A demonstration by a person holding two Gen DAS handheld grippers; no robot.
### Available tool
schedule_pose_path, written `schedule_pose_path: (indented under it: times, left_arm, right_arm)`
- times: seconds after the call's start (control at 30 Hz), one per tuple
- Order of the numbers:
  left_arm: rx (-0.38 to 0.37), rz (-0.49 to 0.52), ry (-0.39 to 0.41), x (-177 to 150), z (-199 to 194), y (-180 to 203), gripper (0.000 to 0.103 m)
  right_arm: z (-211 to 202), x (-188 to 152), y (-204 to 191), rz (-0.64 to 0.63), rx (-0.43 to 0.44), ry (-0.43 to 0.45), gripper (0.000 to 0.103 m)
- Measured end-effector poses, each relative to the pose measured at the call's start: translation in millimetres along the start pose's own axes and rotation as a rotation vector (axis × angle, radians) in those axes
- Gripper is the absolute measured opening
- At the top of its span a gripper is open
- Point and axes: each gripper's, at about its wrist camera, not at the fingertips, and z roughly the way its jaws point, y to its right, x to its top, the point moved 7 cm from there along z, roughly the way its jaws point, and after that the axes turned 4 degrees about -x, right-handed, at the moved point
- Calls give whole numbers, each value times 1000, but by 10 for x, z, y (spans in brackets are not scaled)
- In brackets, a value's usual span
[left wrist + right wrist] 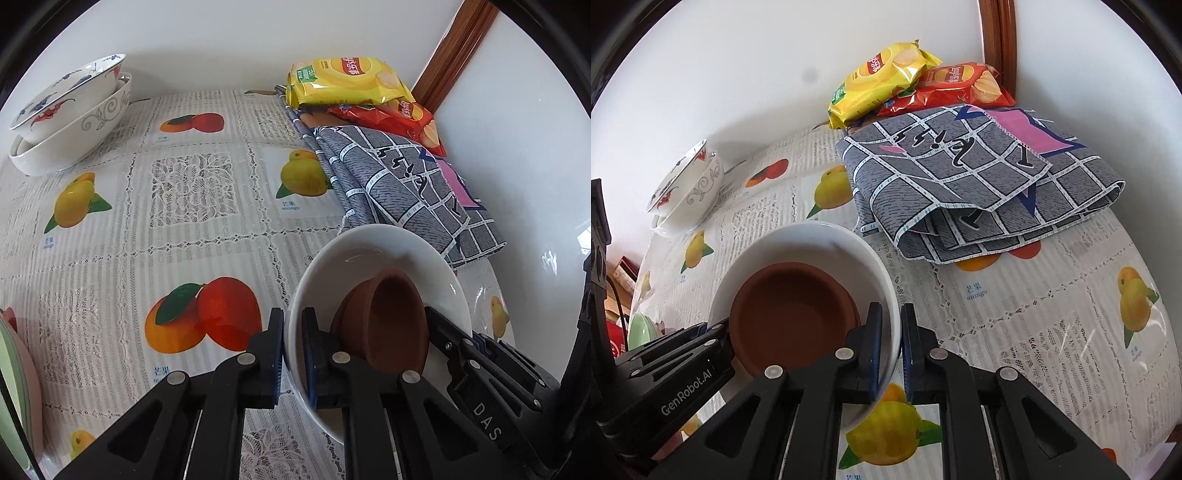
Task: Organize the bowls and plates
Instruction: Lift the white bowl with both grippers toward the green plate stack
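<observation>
The white bowl (384,254) was held above the desk (207,229) by both tools at once, with a brown bowl (388,325) lying tilted inside it. The left tool (292,354) was closed to a narrow gap on the bowl's near-left rim, one pad (277,365) outside the wall and the other inside. The right tool (889,354) was clamped in the same manner on the opposite rim, as shown in the right wrist view, where the white bowl (827,240) and the brown bowl (790,314) were seen from the other side. Whether the white bowl had fully left the desk could not be told with certainty, though its tilt suggested that it was carried. A stack of two patterned bowls (70,122) stood at the far left corner, well apart from the held pair. A folded cloth (399,188) and two snack bags (343,81) lay at the far right, the cloth just beyond the white bowl. The step in hand was judged to be the transfer of the nested pair toward the stack. The next move was judged to call for level, matched travel of both tools, so that the brown bowl would not slide out, and for a clear path past the cloth.
</observation>
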Motion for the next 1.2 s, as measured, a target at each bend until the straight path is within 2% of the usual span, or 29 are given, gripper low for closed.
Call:
schedule_pose_path:
  times: [0.4,0.8,1.2]
  left_arm:
    - [5,-25,45,-91,-411,-73,9]
    - [21,-46,104,-130,-846,-276,9]
    - [32,-72,138,-169,-1115,-489,9]
  right_arm:
    - [-374,-82,-186,-13,12,32,10]
    - [-712,-111,-535,-53,44,83,10]
    - [-876,-117,-826,-81,71,104,10]
